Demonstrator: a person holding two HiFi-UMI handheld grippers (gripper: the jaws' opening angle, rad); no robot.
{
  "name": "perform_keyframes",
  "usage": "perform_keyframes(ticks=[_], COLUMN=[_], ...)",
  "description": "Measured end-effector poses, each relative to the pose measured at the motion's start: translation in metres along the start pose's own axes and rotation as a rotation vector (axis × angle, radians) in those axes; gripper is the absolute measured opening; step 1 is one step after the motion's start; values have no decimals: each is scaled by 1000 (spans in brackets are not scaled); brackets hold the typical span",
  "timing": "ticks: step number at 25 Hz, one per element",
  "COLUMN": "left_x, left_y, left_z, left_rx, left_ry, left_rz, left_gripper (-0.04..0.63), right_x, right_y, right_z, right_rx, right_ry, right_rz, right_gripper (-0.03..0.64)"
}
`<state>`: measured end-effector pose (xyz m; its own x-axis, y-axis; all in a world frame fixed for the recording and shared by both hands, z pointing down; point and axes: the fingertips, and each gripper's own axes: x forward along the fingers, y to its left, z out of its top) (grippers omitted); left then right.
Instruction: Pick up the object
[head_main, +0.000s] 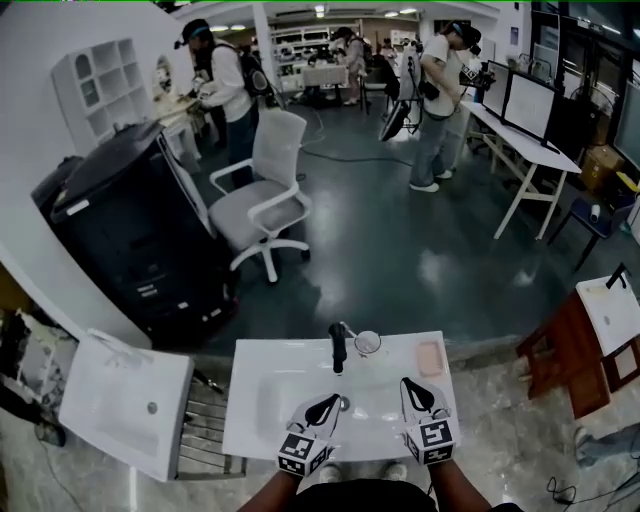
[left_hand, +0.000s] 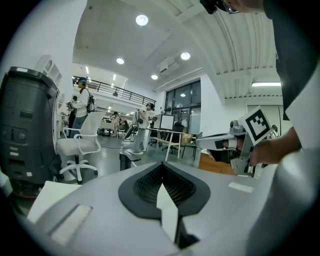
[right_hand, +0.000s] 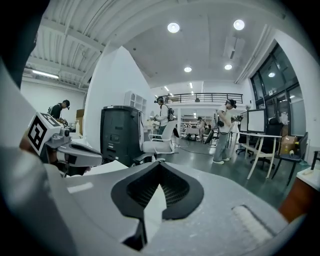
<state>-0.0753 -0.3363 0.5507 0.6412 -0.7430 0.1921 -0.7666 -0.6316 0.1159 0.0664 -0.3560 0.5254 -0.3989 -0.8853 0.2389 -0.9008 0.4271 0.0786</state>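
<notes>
Two closed grippers, left gripper and right gripper, over one sink.

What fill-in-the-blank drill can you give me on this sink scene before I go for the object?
1. The left gripper and the right gripper, both over the white sink, are each ____ with nothing between the jaws.
2. The pink block lies on the sink's rim to the ____ of the black faucet.
3. The swivel chair on the floor beyond the sink is ____ in colour.

Missing words: shut; right; white.
</notes>
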Motion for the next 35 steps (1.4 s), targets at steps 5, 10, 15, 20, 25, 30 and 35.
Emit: perform_keyframes(ticks=[5, 10, 15, 20, 25, 30, 35], left_x=[17, 30, 41, 46, 46, 49, 49], left_y=[-4, -9, -14, -16, -16, -19, -22], left_z=[-5, -18, -21, -27, -38, -45, -57], left_rx=[-4, 14, 12, 4, -10, -23, -19], left_ry=[-11, 16, 30, 45, 67, 82, 107], left_rz=[28, 48, 58, 69, 83, 86, 81], left_gripper=[18, 18, 18, 18, 18, 18, 18], right_x=[3, 5, 6, 9, 10, 8, 10], right_y=[-23, -39, -54, -61, -66, -75, -82], right_z=[-13, -30, -47, -70, -97, -114, -133], right_rx=[13, 30, 45, 36, 31, 37, 59], right_ry=[29, 58, 87, 156, 217, 256, 306], right_rz=[8, 13, 10, 23, 16, -9, -27], right_gripper=[3, 3, 3, 3, 3, 5, 113])
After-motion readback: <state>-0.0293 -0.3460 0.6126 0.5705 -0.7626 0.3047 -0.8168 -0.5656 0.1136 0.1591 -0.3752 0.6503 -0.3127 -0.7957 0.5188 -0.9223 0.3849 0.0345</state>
